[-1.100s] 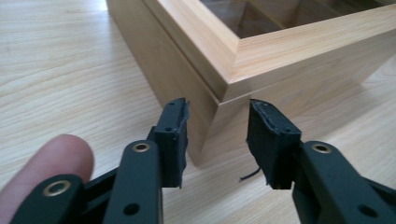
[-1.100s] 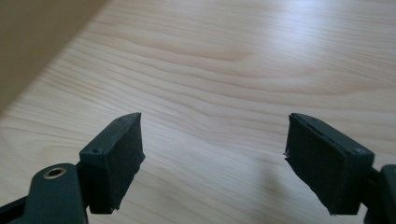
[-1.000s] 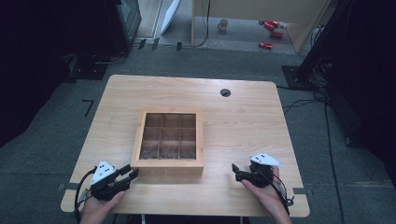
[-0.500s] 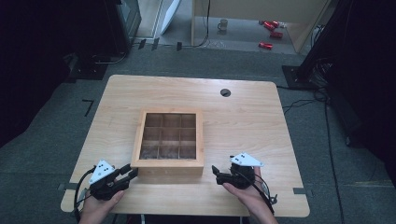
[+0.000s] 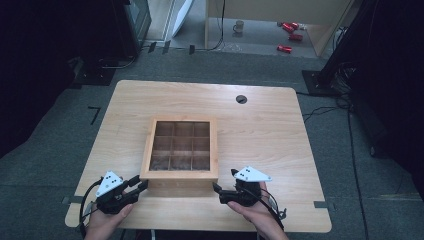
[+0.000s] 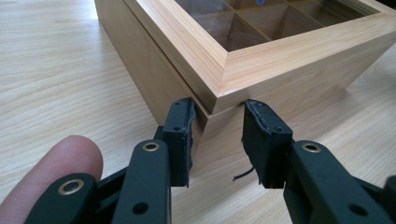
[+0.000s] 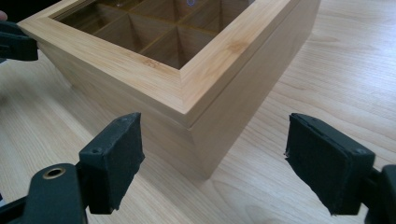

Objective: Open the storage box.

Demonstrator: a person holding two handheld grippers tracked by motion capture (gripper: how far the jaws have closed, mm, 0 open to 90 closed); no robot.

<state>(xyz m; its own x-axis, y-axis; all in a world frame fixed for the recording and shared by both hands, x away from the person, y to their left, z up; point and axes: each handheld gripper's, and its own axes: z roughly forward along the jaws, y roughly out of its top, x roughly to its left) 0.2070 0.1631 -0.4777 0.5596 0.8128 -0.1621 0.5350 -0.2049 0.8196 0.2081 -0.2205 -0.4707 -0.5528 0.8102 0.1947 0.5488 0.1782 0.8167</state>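
1. High view first: we find the square pale wooden box with a glass-paned lid over a grid of compartments [image 5: 180,150] near the middle of the light wooden bench [image 5: 260,125], its near wall facing us, lid lying flat and closed.
2. We hold the left claw [image 5: 141,185] at the box's near left corner; in the left gripper view its jaws stand narrowly apart, straddling that corner at the seam [image 6: 205,106] under the lid, pads close to the wood without a firm pinch that we can confirm.
3. We hold the right claw [image 5: 217,192] just off the near right corner, jaws spread wide and gripping nothing; the corner sits between the pads [image 7: 116,154] with room to spare.
4. We judge the step to be taking hold at both near corners, probably to raise the lid.
5. To do it well, we should bring the right claw level with the seam, matching the left claw's height.
6. We close both evenly, so the box does not skid or twist on the bench.
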